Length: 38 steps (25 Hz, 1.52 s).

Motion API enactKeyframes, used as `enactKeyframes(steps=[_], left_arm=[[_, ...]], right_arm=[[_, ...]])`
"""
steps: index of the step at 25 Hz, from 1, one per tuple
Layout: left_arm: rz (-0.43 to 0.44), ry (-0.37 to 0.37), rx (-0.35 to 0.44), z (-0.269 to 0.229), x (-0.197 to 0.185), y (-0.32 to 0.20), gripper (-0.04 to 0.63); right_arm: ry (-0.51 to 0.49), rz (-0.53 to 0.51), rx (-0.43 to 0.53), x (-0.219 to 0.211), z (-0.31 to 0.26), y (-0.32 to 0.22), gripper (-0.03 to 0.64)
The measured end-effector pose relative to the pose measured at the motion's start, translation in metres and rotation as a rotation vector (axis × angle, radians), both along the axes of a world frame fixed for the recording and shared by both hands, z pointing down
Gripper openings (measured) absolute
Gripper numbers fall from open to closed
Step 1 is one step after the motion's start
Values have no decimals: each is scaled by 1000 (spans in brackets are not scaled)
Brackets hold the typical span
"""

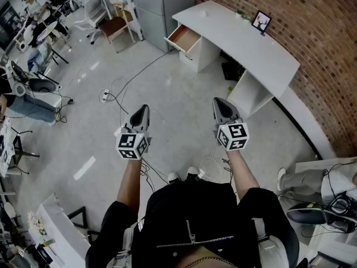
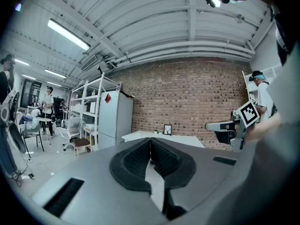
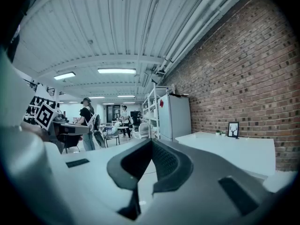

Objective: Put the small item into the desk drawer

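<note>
Head view shows left gripper (image 1: 143,110) and right gripper (image 1: 219,101), 2 closed and empty, and 1 open drawer (image 1: 183,38).

Left gripper (image 1: 143,109), right gripper (image 1: 219,101): closed, level

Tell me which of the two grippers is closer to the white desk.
The right gripper: it is just off the near end of the white desk by the brick wall, while the left gripper is over the floor farther out.

place: office-lab | signs: brick wall (image 1: 290,15), white desk (image 1: 240,38), shelving (image 2: 89,104), floor cables (image 1: 120,96), strip lights (image 2: 68,34)
</note>
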<state>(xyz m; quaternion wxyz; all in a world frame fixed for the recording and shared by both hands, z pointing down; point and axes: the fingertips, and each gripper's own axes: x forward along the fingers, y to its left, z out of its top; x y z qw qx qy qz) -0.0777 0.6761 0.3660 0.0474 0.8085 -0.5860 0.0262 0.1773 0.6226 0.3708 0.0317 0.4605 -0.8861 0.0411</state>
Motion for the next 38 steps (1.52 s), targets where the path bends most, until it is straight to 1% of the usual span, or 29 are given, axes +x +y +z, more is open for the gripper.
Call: enactKeyframes(steps=[4,7,11,14,21,27,31,38], left_arm=[[13,-14,-5,-1,13,-4,21],[23,-31,-15,3,23,-7,21],[13,-48,-15,6,39,-12,21],[8,-43,-21,9,50,-17,21],[4,-24,-35,16,59,-26,21],[1,-24,-34,15,49,-54,21],[11,-16,-42,25,43,-78,21],[55,-20,-45,24,27,-155,21]], right_arm=[[-13,-18,-7,7,1,-1,5],[9,-12,-15,13,5,-4,5],[27,-18,-7,24,11,-10,5],[23,-31,-7,30,14,-17,5],[11,-81,-35,29,21,-32,5],[3,-79,-35,19,21,-58,6],[1,-76,-50,11,30,-79,5],[4,-47,-61,-9,30,-144,5]])
